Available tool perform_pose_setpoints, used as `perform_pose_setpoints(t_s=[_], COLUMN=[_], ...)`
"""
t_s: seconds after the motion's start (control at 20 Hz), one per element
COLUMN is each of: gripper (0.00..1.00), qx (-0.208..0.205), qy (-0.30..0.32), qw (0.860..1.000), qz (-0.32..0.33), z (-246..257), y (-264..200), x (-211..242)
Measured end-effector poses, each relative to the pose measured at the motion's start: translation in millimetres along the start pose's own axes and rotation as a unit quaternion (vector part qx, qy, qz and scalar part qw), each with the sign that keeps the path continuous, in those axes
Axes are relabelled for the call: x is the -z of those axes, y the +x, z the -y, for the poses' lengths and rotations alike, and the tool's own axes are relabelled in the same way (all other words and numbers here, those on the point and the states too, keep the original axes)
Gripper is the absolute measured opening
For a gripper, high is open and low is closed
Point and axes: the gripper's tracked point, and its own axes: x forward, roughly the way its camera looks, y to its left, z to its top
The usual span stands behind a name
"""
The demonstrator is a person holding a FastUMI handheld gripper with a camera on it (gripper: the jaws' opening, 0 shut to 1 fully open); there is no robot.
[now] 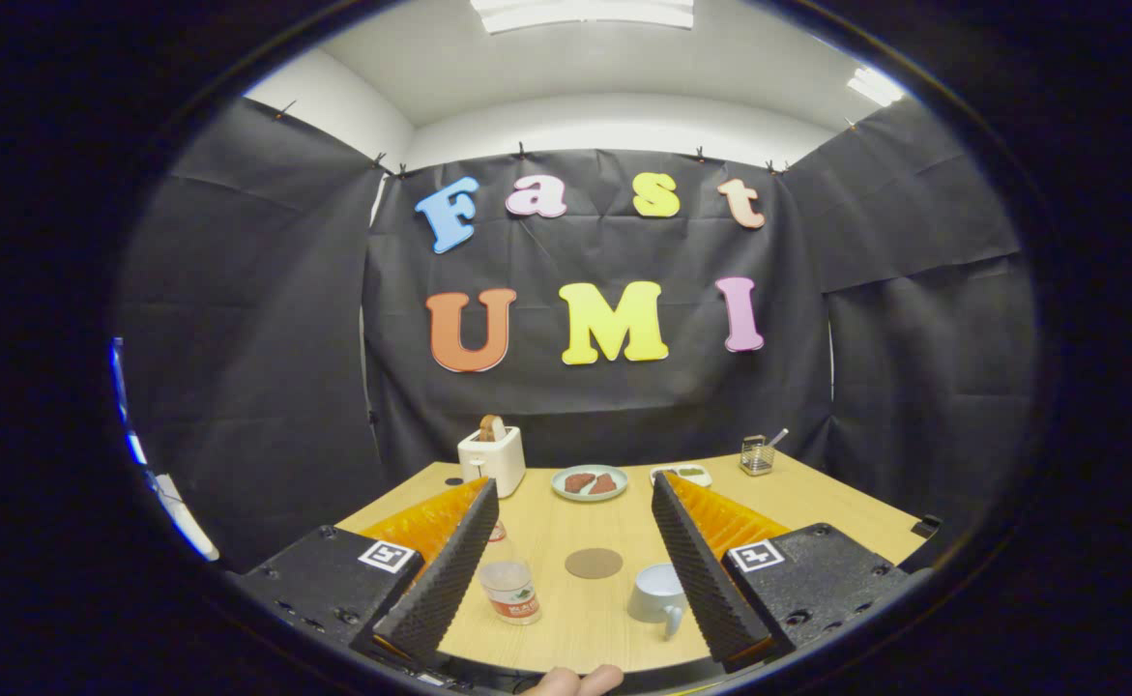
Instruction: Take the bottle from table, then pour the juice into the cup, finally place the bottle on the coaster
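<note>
A clear plastic bottle [509, 585] with a red-and-white label stands upright on the wooden table [817, 507], close beside the inner face of the left finger. A pale mug [657, 595] sits near the right finger, its handle turned toward me. Between bottle and mug, a little farther off, lies a round brown coaster [594, 563]. My gripper [575, 498] is open, its fingers spread wide above the table's near edge with nothing between them touching. Both fingers stand apart from the bottle and mug.
At the back of the table stand a white toaster [493, 458] holding a slice of bread, a light plate [590, 482] with brown food, a small white dish [682, 474] and a wire holder [757, 454]. A person's fingertip [575, 681] shows below the table's near edge.
</note>
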Motion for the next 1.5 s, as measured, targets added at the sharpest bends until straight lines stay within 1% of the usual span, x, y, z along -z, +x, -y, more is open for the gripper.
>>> perform_pose_setpoints(t_s=[0.15, 0.4, 0.8, 1.0, 1.5], gripper=[1.00, 1.00, 1.00, 1.00, 1.00], qx=[0.002, 0.010, -0.010, -0.022, -0.017], qy=[-0.007, -0.005, -0.017, -0.021, -0.032], qw=[1.000, 1.000, 1.000, 1.000, 0.999], qz=[0.013, 0.006, 0.005, -0.007, -0.039], z=[-5, -16, -56, -78, -97], y=[-2, 11, 50, 71, 121], x=[-5, 19, 88, 127, 196])
